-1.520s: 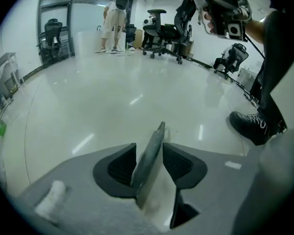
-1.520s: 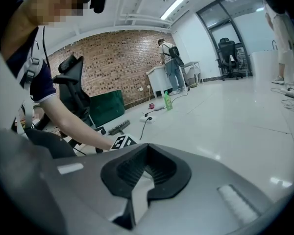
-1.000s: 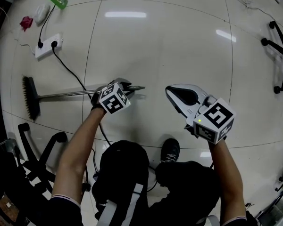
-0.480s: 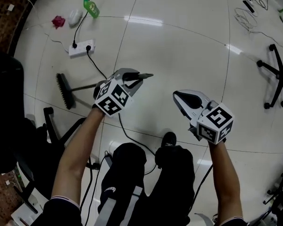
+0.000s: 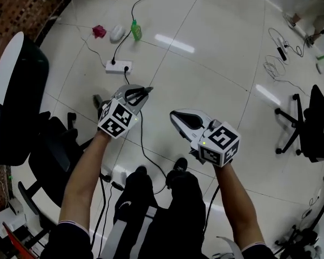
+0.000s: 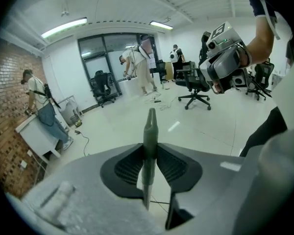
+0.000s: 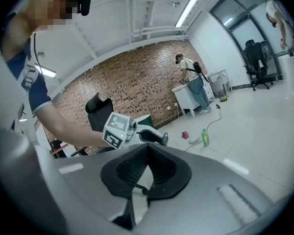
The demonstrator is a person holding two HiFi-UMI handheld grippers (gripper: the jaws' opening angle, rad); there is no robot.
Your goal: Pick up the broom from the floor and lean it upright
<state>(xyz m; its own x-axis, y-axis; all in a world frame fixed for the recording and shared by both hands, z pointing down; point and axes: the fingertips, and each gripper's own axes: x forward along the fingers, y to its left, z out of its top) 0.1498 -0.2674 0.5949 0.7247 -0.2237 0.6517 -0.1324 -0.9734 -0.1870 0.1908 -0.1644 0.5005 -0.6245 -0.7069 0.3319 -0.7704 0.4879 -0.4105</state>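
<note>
- The broom (image 6: 150, 124) was clamped near the top of its grey-green handle in the left claw (image 6: 148, 152). The jaws had just been closing, and both ribbed pads pressed on the shaft.
- In the left gripper view only that short end of the handle showed; the rest dropped out of sight behind the claw's body.
- In the head view the handle tip (image 5: 147, 89) poked out past the claw, and the marker cube and hand covered the shaft below.
- A dark scrap (image 5: 96, 100) just left of the cube might have been the brush head; it was too hidden to be sure, and I could not tell whether it touched the floor (image 5: 205, 63).
- The right claw (image 7: 146, 148) was clenched with its pad tips meeting and nothing between them, held apart from the broom.
- A black cable (image 5: 144, 144) ran under both arms to a power strip (image 5: 119, 66).
- Beyond it lay a green bottle (image 5: 135, 30).
- A dark office chair (image 5: 46, 161) was cut off at the left edge.
</note>
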